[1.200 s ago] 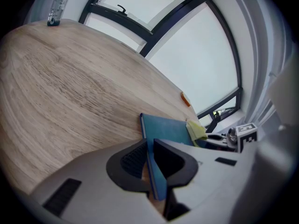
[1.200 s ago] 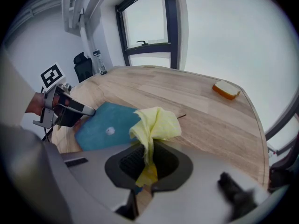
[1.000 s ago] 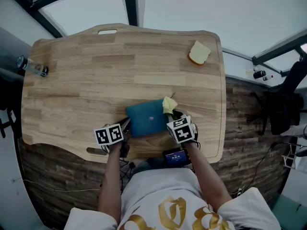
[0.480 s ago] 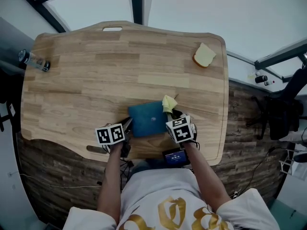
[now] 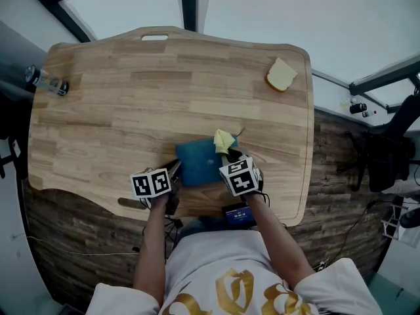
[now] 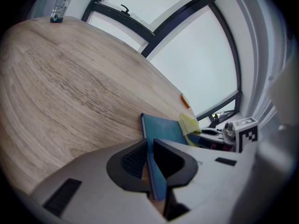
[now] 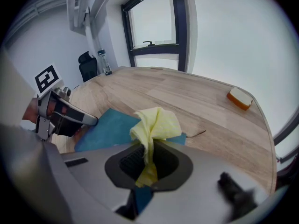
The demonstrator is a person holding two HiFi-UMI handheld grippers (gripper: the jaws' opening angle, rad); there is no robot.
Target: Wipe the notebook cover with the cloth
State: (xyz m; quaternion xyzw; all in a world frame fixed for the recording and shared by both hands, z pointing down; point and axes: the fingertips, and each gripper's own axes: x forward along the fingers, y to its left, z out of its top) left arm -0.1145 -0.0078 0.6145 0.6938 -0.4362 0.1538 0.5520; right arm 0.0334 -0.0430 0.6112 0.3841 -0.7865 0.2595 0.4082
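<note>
My left gripper [image 6: 150, 162] is clamped on the near left edge of the blue notebook [image 5: 199, 164], which lies near me on the wooden table [image 5: 118, 97]. My right gripper [image 7: 147, 161] pinches the yellow cloth [image 7: 156, 124] (bunched up) over the notebook's right side.

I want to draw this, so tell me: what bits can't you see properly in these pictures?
The notebook: in the head view its near edge is partly under the left gripper and right gripper.
The cloth: in the right gripper view its lower end vanishes between the jaws.
The bottle: head view, too small to read its label.
The screen at the table's near edge: head view, too small to read.
</note>
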